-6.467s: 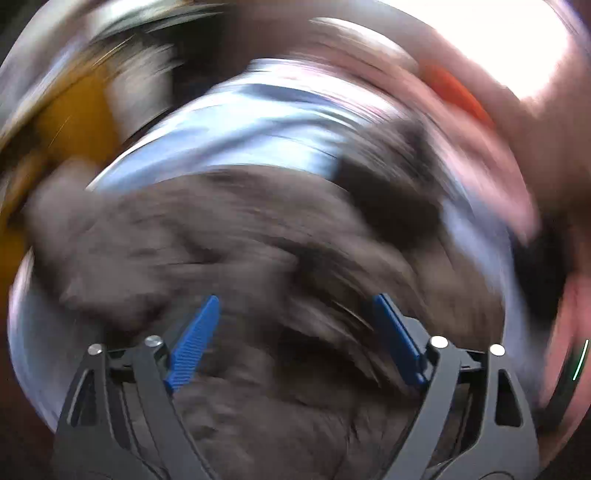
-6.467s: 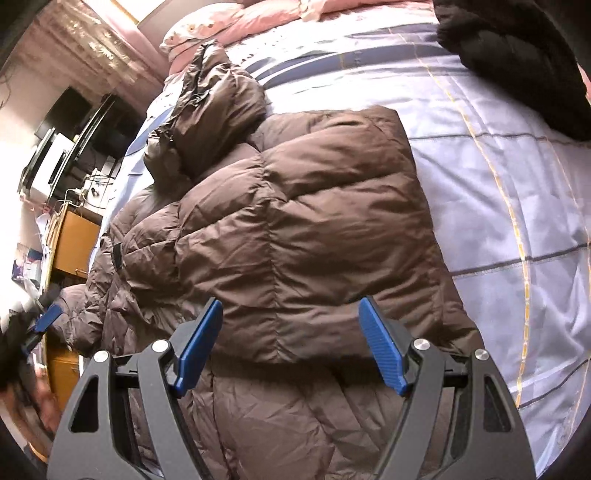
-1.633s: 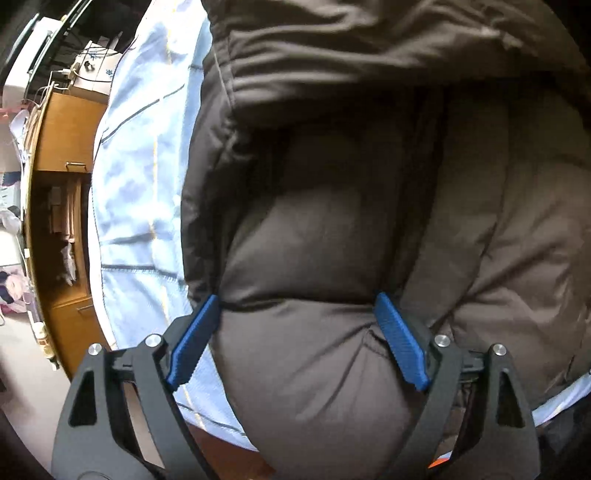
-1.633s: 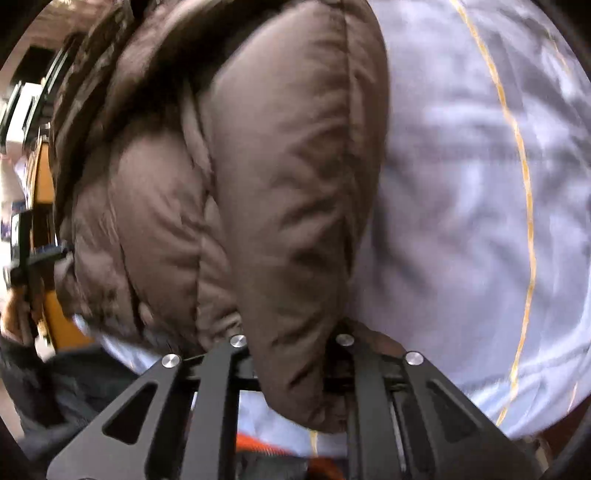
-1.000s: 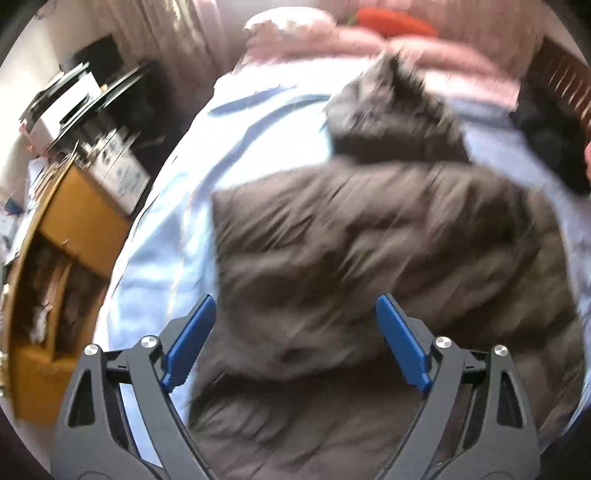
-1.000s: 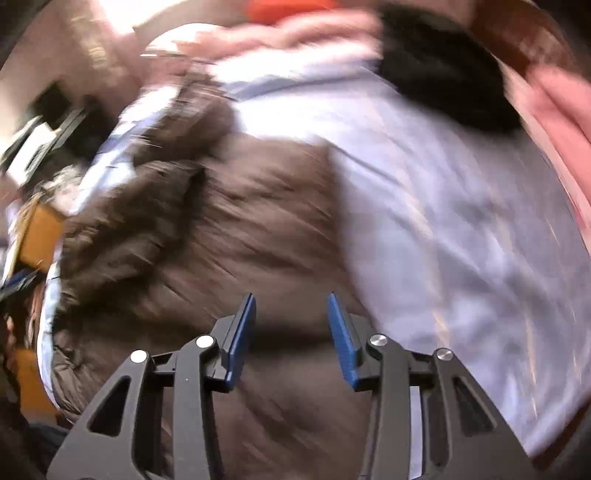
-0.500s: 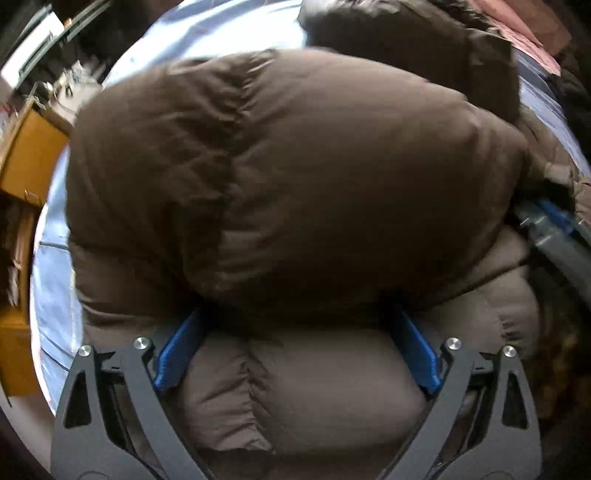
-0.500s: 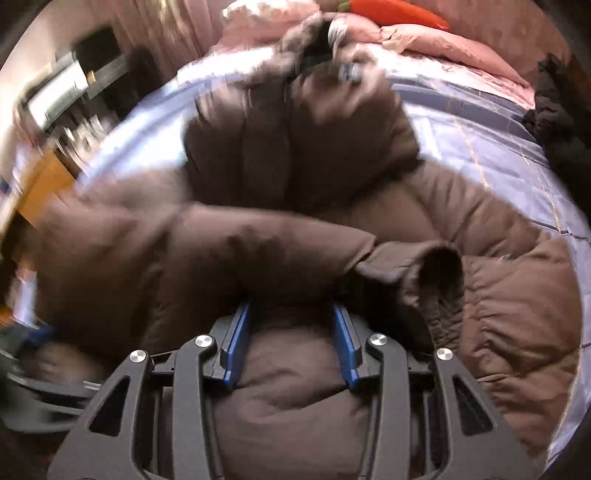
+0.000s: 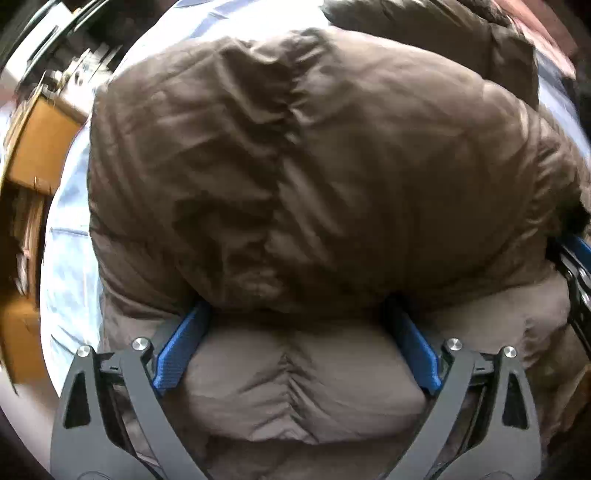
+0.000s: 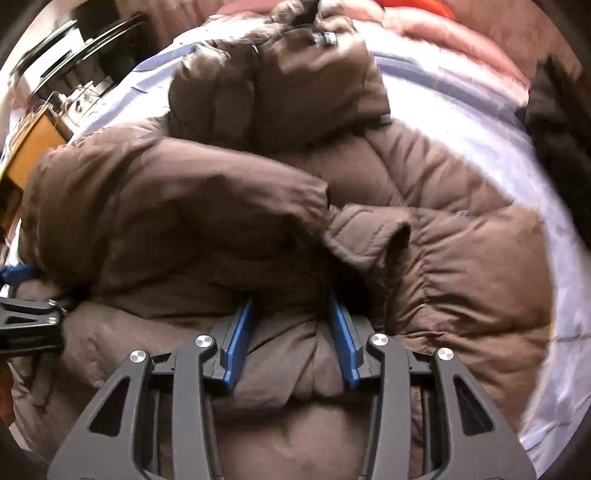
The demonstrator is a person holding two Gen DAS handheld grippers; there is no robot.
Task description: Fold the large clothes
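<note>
A big brown puffer jacket (image 9: 314, 166) lies bunched on a bed with a pale blue sheet (image 9: 70, 236). My left gripper (image 9: 295, 321) is pushed under a folded-over fold of the jacket; its jaws stand wide with puffy fabric bulging between them, tips hidden. My right gripper (image 10: 291, 310) has its blue pads (image 10: 236, 339) narrowly apart with a bunch of the jacket (image 10: 443, 266) pressed between them, tips hidden under the fold. The hood (image 10: 280, 74) lies at the far end. A sleeve cuff (image 10: 373, 240) sticks up beside the right gripper.
A wooden cabinet (image 9: 33, 155) stands left of the bed with cluttered items behind it. Pink bedding and an orange pillow (image 10: 424, 11) lie at the head. A black garment (image 10: 554, 122) lies at the far right. The left gripper's body (image 10: 26, 325) shows at the right view's left edge.
Both grippers swung up and over, carrying the jacket's lower part onto its upper part. Since half a second ago they have pushed slightly further under the fold.
</note>
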